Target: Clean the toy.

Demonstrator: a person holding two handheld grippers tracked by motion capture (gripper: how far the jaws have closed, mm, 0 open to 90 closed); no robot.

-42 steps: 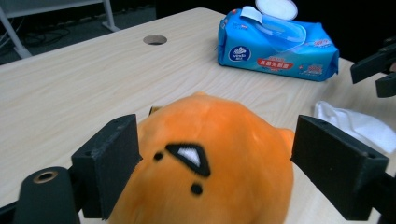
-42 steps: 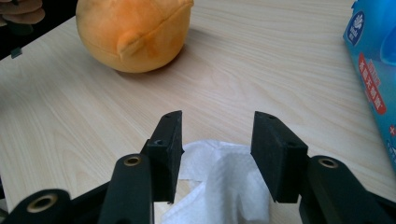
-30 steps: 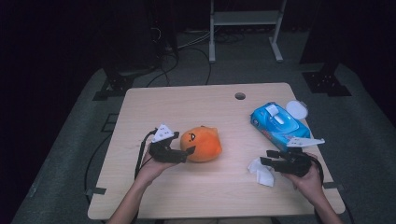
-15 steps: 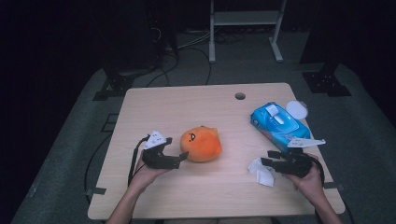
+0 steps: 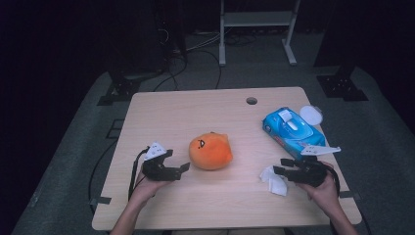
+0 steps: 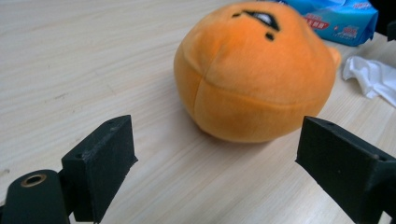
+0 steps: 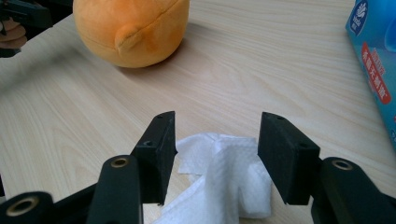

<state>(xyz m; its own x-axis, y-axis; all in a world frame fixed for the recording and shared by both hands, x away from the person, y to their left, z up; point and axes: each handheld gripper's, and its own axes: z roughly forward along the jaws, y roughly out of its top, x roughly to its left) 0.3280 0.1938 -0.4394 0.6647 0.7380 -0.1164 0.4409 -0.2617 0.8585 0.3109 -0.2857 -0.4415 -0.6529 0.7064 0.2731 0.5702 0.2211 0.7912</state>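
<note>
Right now the right tool (image 7: 215, 154), jaws open, straddles the crumpled tissue (image 7: 219, 186).

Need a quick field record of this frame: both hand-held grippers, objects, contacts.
left hand-held gripper: open, jaws aimed at the orange plush toy, short of touching it
right hand-held gripper: open, jaws either side of the crumpled white tissue, not closed on it
blue wet-wipe pack: far right of the wooden table, lid flipped open
plush: sits mid-table, face up
tissue: lies flat on the table near the pack
</note>
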